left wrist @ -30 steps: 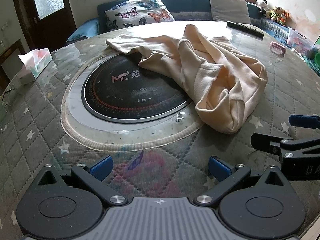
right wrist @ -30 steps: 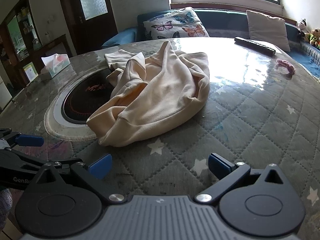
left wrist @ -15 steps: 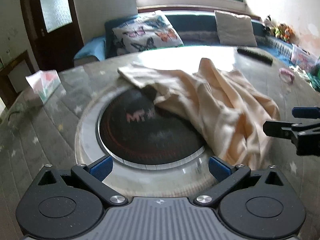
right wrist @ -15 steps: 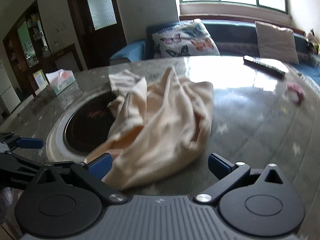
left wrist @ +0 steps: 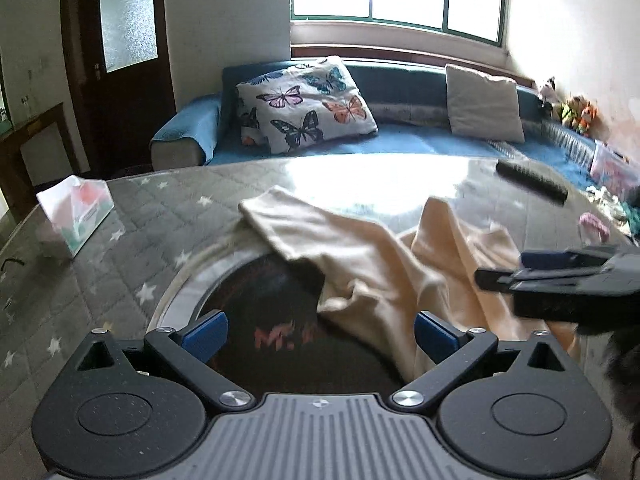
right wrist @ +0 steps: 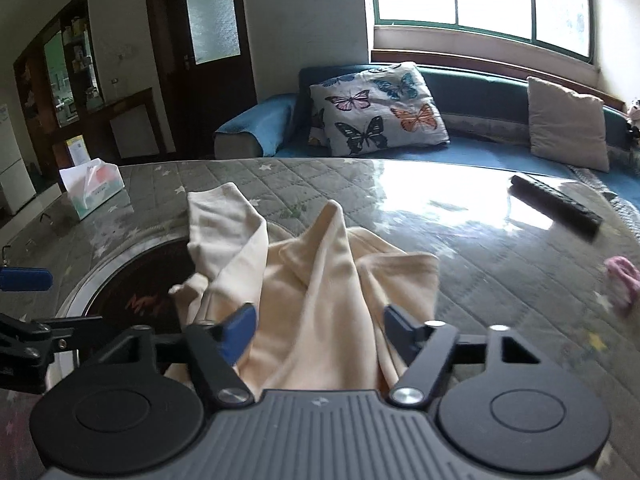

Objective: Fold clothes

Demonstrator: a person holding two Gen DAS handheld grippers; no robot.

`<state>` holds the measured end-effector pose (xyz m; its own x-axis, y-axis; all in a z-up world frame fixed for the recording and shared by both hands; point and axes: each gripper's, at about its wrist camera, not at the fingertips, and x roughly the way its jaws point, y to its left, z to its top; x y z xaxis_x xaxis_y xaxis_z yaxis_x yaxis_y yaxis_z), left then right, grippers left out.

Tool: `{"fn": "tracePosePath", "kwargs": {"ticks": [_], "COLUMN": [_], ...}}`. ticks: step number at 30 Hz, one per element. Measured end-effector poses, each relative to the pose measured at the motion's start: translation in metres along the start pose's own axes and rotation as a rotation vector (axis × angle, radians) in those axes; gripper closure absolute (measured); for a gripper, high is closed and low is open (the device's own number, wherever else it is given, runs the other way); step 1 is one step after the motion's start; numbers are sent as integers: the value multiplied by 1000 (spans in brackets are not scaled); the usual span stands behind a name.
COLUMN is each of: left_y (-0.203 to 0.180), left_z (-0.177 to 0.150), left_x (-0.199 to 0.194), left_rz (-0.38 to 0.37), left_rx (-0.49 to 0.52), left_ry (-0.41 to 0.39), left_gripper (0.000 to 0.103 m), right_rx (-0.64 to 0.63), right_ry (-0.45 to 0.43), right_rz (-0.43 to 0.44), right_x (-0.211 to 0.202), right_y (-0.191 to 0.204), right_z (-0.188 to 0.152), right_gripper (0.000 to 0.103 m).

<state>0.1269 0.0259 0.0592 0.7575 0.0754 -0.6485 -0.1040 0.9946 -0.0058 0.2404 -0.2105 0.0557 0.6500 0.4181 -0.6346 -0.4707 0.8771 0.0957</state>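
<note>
A cream sweatshirt [left wrist: 360, 248] lies crumpled on the round quilted table [left wrist: 140, 224], partly over a black hob [left wrist: 260, 320]. My left gripper [left wrist: 320, 334] is open above the hob, and the garment's near edge lies between its blue pads. The right wrist view has the sweatshirt [right wrist: 320, 280] right in front, one sleeve stretched to the far left. My right gripper [right wrist: 320, 328] is closing, with a raised fold of the cloth between its jaws; the pads do not visibly press it. Each gripper also shows in the other's view: the right gripper [left wrist: 520, 268] and the left gripper [right wrist: 24, 280].
A tissue box [right wrist: 94, 188] stands at the table's far left. A black remote [right wrist: 556, 204] and a small pink item [right wrist: 622, 280] lie to the right. Behind the table is a blue sofa with a butterfly cushion [right wrist: 376, 108].
Both grippers have moved forward over the table onto the sweatshirt. The right jaws have narrowed from wide open, and cloth now sits between them. The left jaws kept their width.
</note>
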Motion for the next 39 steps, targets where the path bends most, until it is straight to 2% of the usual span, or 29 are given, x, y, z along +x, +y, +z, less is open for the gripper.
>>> {"fn": "tracePosePath", "kwargs": {"ticks": [1,3,4,6,7,9,13,15,17,19,20,26,31,39], "left_y": [-1,-4,-6,-11,-13,-20,-32,-35,-34,-31,-29,-10,19,67], "left_z": [4,14,19,28,32,39,44,41,36,32,30,23,13,-30], "left_x": [3,11,14,24,30,43,75,90,100,105,103,70,32,-29], "left_rz": [-6,-18,-31,-69,-89,-129,-174,-182,-199,-224,-234,-195,-158,-101], "left_rx": [-5,-20,-26,-35,-40,-46,-39,-35,-43,-60,-65,-62,-112,-193], "left_ry": [-3,-3,-5,-9,-5,18,93,136,171,189,182,99,53,54], "left_gripper": [3,5,5,7,9,13,28,47,81,95,98,100,100,100], "right_rx": [-4,-18,-17,-11,-7,-6,3,12,14,8,9,56,115,165], "right_ry": [3,12,24,44,49,56,64,65,67,71,74,29,-51,-130], "right_rz": [-2,-3,-3,1,1,2,16,23,32,35,40,43,34,-29], "right_x": [6,19,26,36,37,39,37,36,37,38,39,23,-20,-98], "right_y": [1,1,1,-1,-2,-5,-12,-15,-16,-15,-15,-23,-35,-57], "right_z": [2,5,6,6,5,3,0,-1,-1,-1,-2,-4,-7,-30], "right_gripper": [41,54,57,74,76,88,96,96,96,96,96,101,101,101]}}
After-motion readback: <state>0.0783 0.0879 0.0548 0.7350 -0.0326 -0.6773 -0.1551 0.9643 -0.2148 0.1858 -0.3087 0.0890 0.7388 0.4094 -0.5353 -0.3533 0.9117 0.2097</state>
